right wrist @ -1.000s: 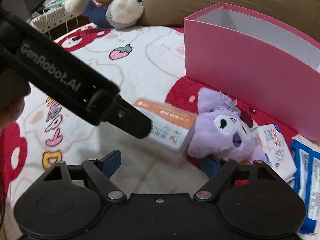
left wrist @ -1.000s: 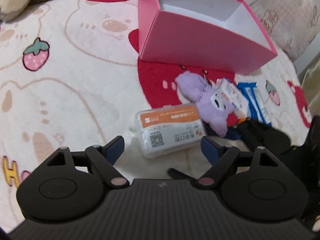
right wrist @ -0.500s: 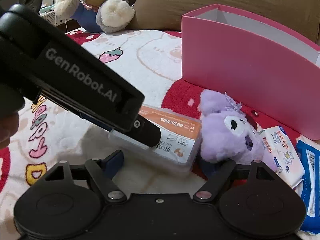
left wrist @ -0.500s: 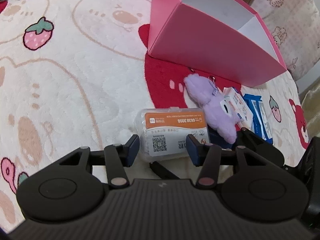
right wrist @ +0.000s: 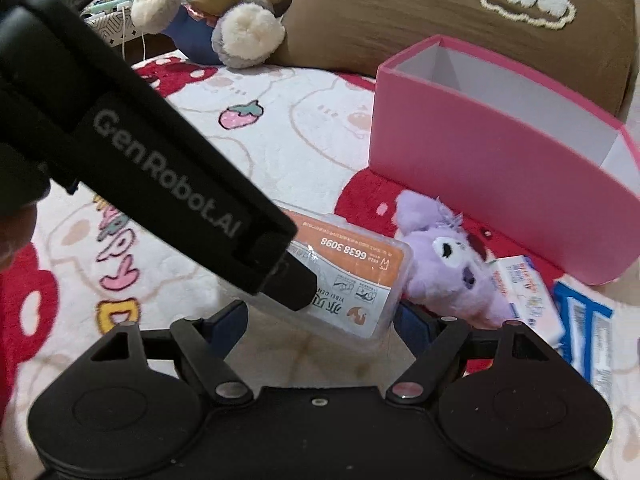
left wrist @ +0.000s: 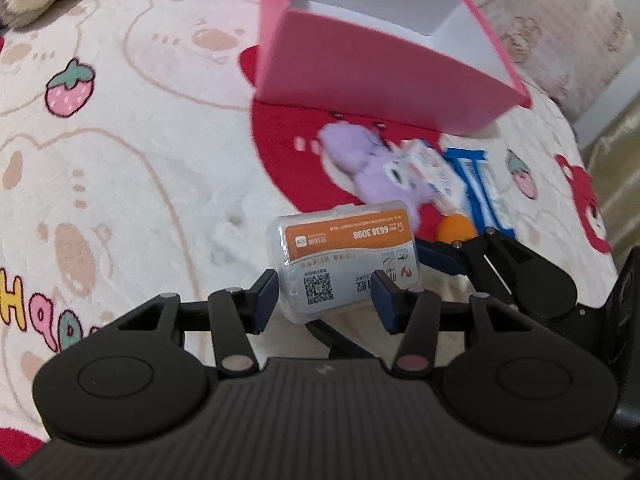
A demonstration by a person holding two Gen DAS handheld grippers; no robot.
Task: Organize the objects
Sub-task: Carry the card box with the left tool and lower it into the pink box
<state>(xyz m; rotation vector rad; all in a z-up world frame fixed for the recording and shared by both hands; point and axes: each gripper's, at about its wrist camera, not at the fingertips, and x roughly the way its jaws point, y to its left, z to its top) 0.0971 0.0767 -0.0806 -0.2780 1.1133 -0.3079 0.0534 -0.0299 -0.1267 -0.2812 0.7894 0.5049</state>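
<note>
Cartoon-print blanket [left wrist: 120, 184] below: left gripper [left wrist: 326, 298] jaws clamped on clear plastic case [left wrist: 344, 258], lifted; right gripper [right wrist: 320, 320] jaws wide, empty, near purple plush [right wrist: 444, 264].

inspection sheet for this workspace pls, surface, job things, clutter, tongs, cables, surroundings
surface: plush blanket with bear and strawberry print
job's things: clear case with orange label, tilted, in the left tongs; pink box open, nothing seen inside; purple plush, white packet, blue packet and orange ball beside the box
clutter: nothing seen
tongs: left tongs shut on the case; right tongs open, empty, near the plush
cables: white cable at far left
surroundings: bunny plush, brown cushion
</note>
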